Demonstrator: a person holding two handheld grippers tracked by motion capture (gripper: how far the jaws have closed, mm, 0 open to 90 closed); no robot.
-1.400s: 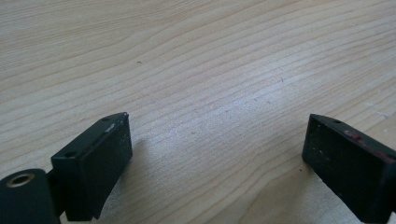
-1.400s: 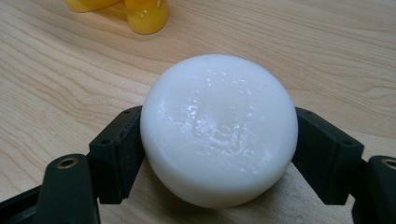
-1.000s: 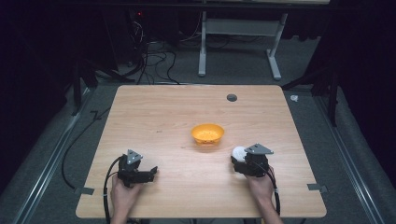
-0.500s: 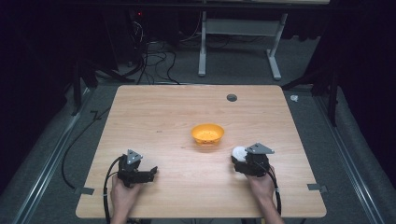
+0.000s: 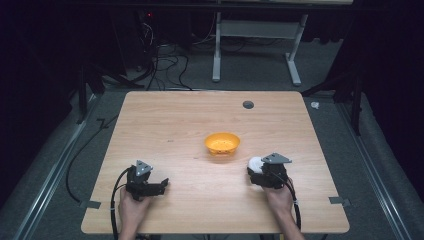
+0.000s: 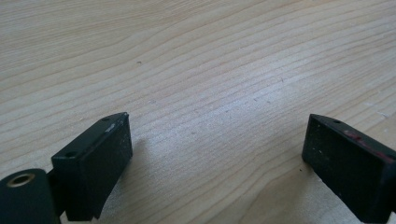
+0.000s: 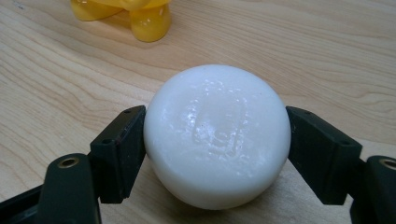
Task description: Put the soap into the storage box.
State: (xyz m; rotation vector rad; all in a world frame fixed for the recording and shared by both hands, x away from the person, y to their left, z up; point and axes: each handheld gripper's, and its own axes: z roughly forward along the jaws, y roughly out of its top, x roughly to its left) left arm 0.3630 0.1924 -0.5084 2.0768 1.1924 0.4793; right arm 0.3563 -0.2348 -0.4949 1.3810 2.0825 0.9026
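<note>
A white rounded soap-like lump [image 7: 217, 135] sits between the two black jaws of my right gripper [image 7: 215, 140], which press on both its sides; the same white lump [image 5: 255, 164] pokes out at the front of the right gripper [image 5: 256, 172] at the table's near right. An orange bowl [image 5: 222, 143] stands a little beyond it, left of the gripper, and its yellow-orange base [image 7: 140, 16] rises at the top of the right gripper view. My left gripper [image 5: 161, 184] rests near the front left, its jaws [image 6: 215, 154] wide apart over bare wood.
The wooden table [image 5: 165, 125] has a small grey round cap [image 5: 248, 104] near its far edge. Tape tabs mark the front corners. Cables and a white desk frame [image 5: 255, 45] stand on the dark floor beyond.
</note>
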